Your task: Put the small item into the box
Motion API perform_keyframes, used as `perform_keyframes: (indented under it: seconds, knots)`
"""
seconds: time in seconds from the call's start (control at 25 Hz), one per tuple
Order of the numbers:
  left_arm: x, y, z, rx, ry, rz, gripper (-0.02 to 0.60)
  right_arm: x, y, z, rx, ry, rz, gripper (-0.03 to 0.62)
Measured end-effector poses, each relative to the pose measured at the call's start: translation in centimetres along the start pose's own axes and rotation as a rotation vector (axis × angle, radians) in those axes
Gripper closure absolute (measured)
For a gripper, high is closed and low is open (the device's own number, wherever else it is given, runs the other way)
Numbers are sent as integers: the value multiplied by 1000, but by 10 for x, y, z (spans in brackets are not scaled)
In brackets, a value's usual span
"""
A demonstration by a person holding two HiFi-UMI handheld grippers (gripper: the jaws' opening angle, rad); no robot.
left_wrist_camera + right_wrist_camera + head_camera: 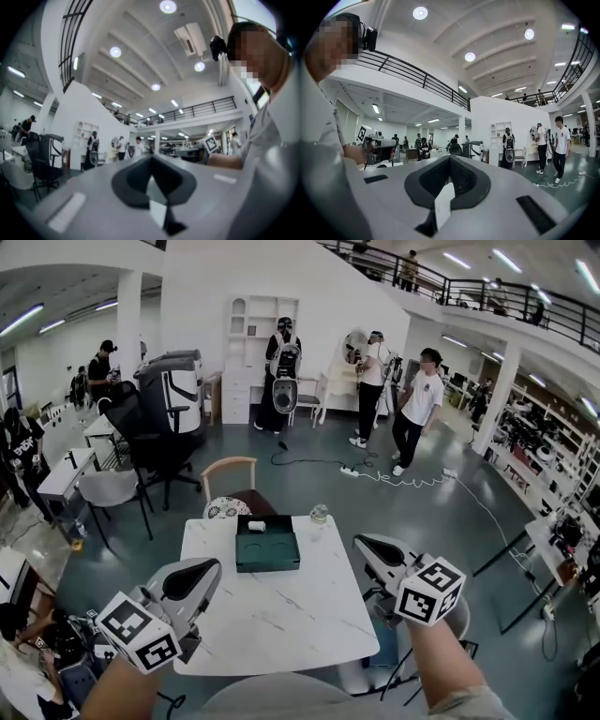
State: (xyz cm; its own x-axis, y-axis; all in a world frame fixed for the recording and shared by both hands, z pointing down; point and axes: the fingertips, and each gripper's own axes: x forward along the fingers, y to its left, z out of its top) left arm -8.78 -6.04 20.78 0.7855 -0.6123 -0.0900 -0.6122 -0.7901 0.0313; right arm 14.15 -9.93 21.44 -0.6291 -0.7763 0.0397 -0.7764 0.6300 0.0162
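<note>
While the left tongs (208,568) and right tongs (362,543) hang closed, empty, the small item (256,525) lies beyond.

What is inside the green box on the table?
A small white item shows at the green box's far edge. The dark interior otherwise looks empty; its near wall hides some floor.

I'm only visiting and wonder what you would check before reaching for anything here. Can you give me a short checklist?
1. Box on the table, open side up: ok.
2. Small white item found, at the box's far rim: ok.
3. Item already inside the box or just behind it: cannot tell.
4. Left gripper ready to grasp: not ok, jaws together, empty.
5. Right gripper ready to grasp: not ok, jaws together, empty.
6. Both grippers short of the box, touching nothing: ok.
</note>
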Motion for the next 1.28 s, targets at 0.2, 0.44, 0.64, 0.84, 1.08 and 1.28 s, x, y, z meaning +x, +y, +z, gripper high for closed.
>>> perform_keyframes:
  seconds: [0.2, 0.44, 0.64, 0.84, 1.08, 1.28]
  knots:
    - [-54, 41, -12, -46, -3, -1, 578, 19, 37, -9, 29, 2, -48, 586]
    - [-91, 71, -33, -123, -10, -15, 578, 36, 63, -30, 76, 23, -80, 586]
    - [-87, 64, -53, -143, 0, 22, 578, 33, 63, -46, 79, 38, -51, 586]
    - [-63, 26, -72, -147, 4, 79, 578, 15, 43, -64, 101, 59, 19, 586]
    - [-28, -14, -88, -175, 5, 114, 578, -12, 20, -88, 106, 84, 73, 586]
    - [-19, -25, -92, -154, 25, 104, 578, -16, 15, -105, 166, 80, 76, 586]
